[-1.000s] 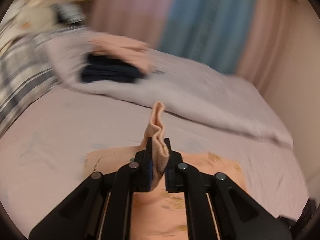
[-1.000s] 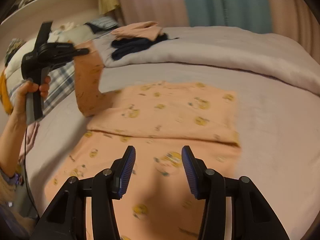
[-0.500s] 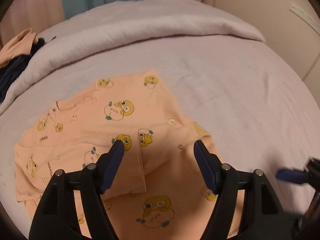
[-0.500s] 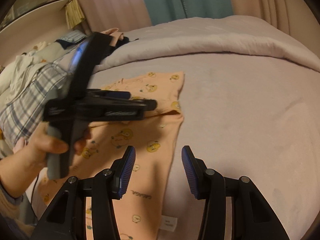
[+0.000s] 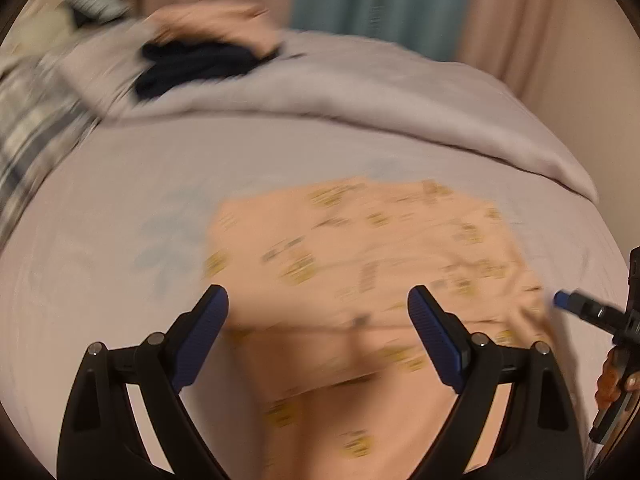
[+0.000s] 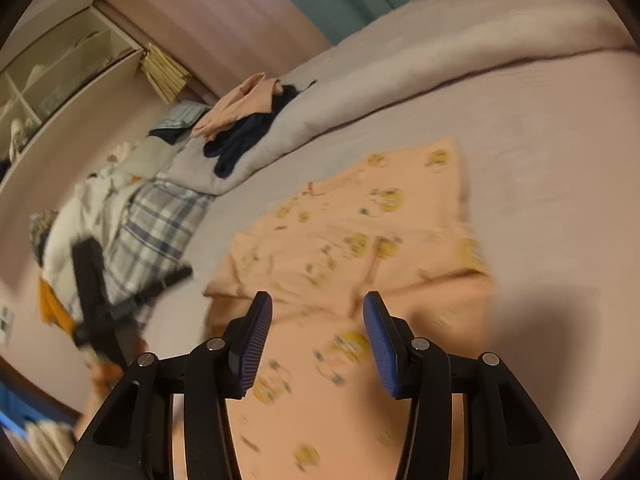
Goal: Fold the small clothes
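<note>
Both tongs, left (image 5: 318, 334) and right (image 6: 318, 338), hang open over the peach shirt (image 6: 360, 240) on the bed (image 6: 540, 152). Soft, floppy cotton; probably best pinched at a corner or hem.

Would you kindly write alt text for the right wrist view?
An open right gripper hovers over a peach, yellow-printed, partly folded garment on a pale lilac bed sheet. Behind lie a grey duvet carrying dark navy clothes, and the left gripper at far left.
</note>
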The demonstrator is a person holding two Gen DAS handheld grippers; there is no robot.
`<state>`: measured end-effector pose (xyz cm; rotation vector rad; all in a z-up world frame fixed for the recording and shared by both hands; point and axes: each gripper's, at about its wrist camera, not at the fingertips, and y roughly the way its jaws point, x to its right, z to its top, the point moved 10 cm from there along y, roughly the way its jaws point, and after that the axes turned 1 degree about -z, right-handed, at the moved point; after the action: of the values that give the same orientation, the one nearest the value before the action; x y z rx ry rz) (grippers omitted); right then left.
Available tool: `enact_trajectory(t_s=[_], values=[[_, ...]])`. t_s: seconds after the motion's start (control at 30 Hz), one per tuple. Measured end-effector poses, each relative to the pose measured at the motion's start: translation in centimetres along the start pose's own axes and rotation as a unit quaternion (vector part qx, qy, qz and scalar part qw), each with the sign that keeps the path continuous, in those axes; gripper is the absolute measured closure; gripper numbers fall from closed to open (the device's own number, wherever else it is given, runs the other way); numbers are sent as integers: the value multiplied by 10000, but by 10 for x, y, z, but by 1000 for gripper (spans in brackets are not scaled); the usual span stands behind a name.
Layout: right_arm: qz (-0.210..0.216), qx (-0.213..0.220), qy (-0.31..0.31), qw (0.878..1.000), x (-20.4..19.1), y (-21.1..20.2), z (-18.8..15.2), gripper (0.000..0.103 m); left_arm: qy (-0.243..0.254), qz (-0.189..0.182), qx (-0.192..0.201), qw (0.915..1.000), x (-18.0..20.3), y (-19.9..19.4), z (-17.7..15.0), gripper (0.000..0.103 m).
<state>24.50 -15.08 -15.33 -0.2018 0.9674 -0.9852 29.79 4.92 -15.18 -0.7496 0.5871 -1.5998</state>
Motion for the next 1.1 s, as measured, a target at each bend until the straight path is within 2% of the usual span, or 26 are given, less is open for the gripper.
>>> enact_trajectory(t_s=[0.07,0.13,0.33,0.4,0.43,0.47,0.57,0.7,0.77,0.87,0.93,1.0,1.03,1.1], values=[[-45,-142,-4,9999,-2,21,6,55,-251,97,-99,9996,-21,5,-14,12],[-427,-350,-5,9985,5,43,8,55,-464,169,-201,9986,-38,9,-28,12],[-866,-820,-113,9928,13,78,-7,57,-702,128,-331,9969,-59,11,-52,12],[-957,-831,-157,9918,15,82,-10,73,-724,60,-366,9967,-58,13,-56,12],[-1034,-805,-201,9912,16,82,-9,87,-716,45,-381,9967,-57,15,-58,12],[-1038,-762,-242,9914,15,81,-8,92,-695,42,-395,9968,-56,16,-59,12],[-1060,-612,-499,9912,8,76,2,95,-627,35,-437,9971,-52,20,-61,12],[-1415,-361,-689,9869,6,58,21,95,-615,-2,-401,9973,-49,21,-58,12],[-1829,-254,-861,9790,14,42,30,95,-602,10,-368,9975,-48,20,-55,12],[-2232,-293,-830,9708,35,29,35,95,-600,21,-329,9977,-48,19,-52,12],[-2221,-627,-645,9709,49,34,28,95,-622,36,-317,9976,-49,19,-49,12],[-2474,-802,-511,9642,66,38,23,88,-629,62,-299,9976,-48,19,-44,12],[-2566,-847,-519,9614,71,38,23,78,-631,66,-275,9976,-47,19,-40,12],[-2611,-732,-531,9611,71,32,26,75,-613,31,-168,9980,-43,15,-31,12]])
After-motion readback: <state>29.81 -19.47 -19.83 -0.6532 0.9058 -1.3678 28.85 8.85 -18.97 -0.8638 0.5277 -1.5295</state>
